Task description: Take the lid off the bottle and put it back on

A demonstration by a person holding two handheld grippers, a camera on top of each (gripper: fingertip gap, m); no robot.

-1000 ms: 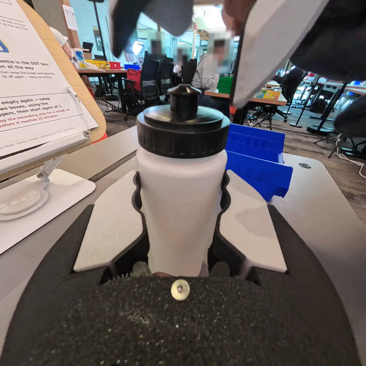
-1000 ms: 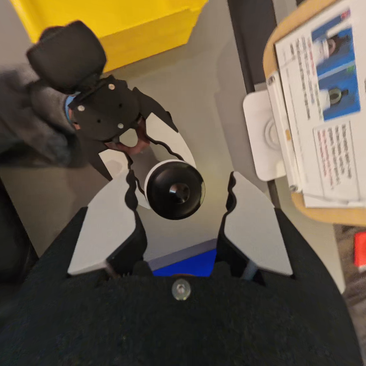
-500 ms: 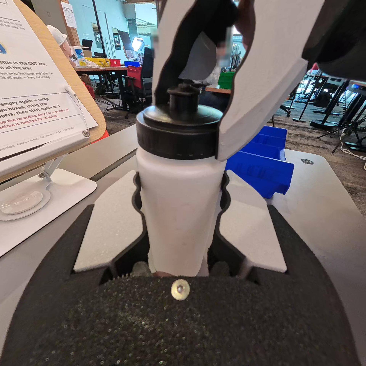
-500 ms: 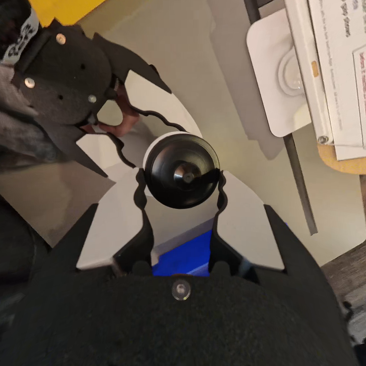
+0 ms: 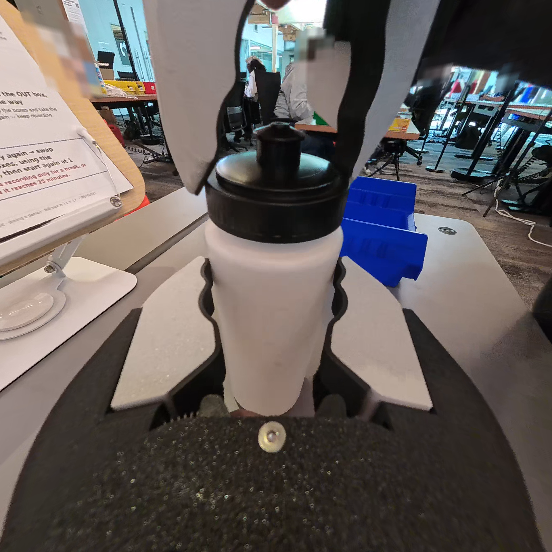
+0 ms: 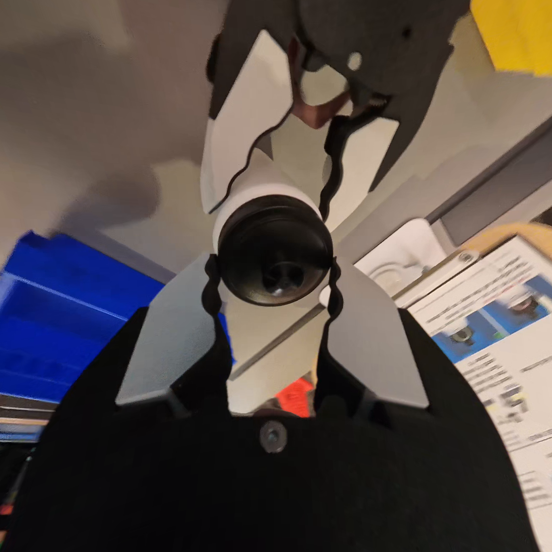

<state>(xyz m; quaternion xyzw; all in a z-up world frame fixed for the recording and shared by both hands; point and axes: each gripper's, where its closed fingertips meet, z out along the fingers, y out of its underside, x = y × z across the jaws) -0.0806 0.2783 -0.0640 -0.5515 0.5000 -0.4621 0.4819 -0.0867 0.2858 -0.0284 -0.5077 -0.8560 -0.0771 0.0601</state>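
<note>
A white bottle [image 5: 273, 304] stands upright with its black lid [image 5: 276, 206] screwed on top. My left gripper [image 5: 273, 286] is shut on the bottle's body from the sides. My right gripper [image 6: 273, 268] comes down from above and is shut on the black lid [image 6: 274, 251], its fingertips [image 5: 197, 167] pressed on the lid's rim at both sides. In the right wrist view I look down on the lid, with the bottle [image 6: 268, 194] and the left gripper [image 6: 277, 167] beyond it.
A blue bin [image 5: 385, 230] sits behind the bottle on the grey table [image 5: 466, 298]. An instruction sheet on a white stand [image 5: 59, 286] is at the left. A yellow bin [image 6: 513, 33] shows in the right wrist view. People sit at desks far behind.
My right gripper came down over the lid, closed on its rim, then twisted around it; the scene in the right wrist view has rotated. The left gripper kept hold of the bottle.
</note>
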